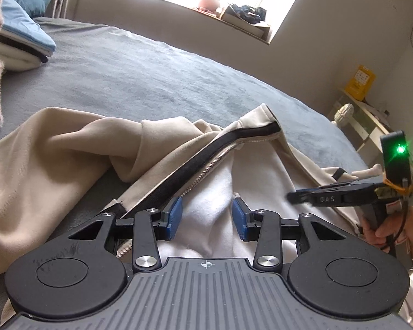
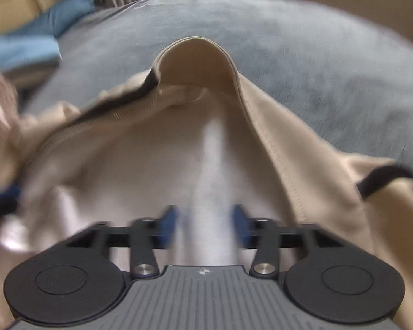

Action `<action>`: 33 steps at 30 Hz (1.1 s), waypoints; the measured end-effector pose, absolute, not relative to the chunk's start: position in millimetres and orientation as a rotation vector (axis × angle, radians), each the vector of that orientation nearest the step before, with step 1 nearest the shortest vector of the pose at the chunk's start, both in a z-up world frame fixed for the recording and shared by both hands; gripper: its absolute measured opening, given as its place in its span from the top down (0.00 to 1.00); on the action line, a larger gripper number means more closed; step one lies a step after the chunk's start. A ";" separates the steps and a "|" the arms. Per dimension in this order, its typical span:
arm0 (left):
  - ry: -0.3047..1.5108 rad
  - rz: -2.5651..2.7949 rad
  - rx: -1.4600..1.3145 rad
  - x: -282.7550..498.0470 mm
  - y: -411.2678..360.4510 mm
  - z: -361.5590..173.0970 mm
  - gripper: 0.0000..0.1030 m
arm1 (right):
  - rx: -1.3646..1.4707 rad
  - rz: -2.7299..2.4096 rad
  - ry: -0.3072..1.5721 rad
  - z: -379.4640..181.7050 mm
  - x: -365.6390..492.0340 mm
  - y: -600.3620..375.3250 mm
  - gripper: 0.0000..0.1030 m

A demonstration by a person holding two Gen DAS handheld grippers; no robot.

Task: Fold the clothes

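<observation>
The left gripper (image 1: 208, 214) is pointing down at the garment with its blue pads (image 1: 176, 213) standing apart; a soft ridge of the white fleece lining (image 1: 206, 181) is lying between them, and the pads are not pressing on it. This lining belongs to a beige zip-front jacket with black trim (image 1: 55, 165), which is lying opened and crumpled directly under and ahead of the left gripper. The jacket's metal zipper (image 1: 206, 171) and black edge band are running diagonally away from the left pad toward the raised collar ahead. To the right of the left gripper, the right gripper (image 2: 206, 220) is being held by a person's hand (image 1: 393, 228) and is aiming down into the same lining. In its own blurred view, its blue pads are showing apart, with a pale ridge of lining rising between them; contact cannot be confirmed. The beige collar is arching up just ahead of the right gripper, and a black loop is lying to its right. The jacket is resting on a grey bed cover (image 1: 151, 77), which is extending beyond both grippers. Far ahead and to the left, a stack of folded blue and white cloth (image 1: 22, 27) is sitting on the bed cover.
</observation>
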State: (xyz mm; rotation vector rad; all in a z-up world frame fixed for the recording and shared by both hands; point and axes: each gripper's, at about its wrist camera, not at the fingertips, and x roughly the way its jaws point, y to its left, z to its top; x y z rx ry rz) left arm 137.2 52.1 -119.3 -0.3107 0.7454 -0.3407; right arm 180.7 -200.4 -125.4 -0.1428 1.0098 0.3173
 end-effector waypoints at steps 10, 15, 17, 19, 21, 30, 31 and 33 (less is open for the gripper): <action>0.701 -0.328 -0.264 133.6 50.3 -126.4 0.62 | -0.529 0.074 0.768 -117.3 188.1 -184.5 1.00; 0.697 -0.327 -0.253 132.1 52.3 -128.8 0.62 | -0.545 -0.025 0.804 -161.3 213.7 -195.7 1.00; 0.697 -0.326 -0.247 132.0 51.8 -129.5 0.62 | -0.546 -0.124 0.817 -164.7 225.9 -205.4 1.00; 0.703 -0.324 -0.247 133.2 51.0 -130.6 0.62 | -0.547 -0.231 0.833 -167.8 238.7 -215.7 1.00; 0.710 -0.325 -0.250 134.0 51.3 -131.6 0.62 | -0.385 -0.231 0.868 -152.7 242.0 -241.0 1.00; 0.724 -0.328 -0.259 136.1 50.1 -135.1 0.62 | -0.017 0.088 0.839 -74.5 168.0 -284.6 0.91; 0.725 -0.325 -0.261 135.9 49.5 -134.8 0.61 | 0.033 0.130 0.855 -73.4 166.3 -283.4 0.91; 0.728 -0.319 -0.264 135.6 48.3 -134.2 0.61 | 0.136 0.214 0.897 -74.9 167.2 -278.6 0.91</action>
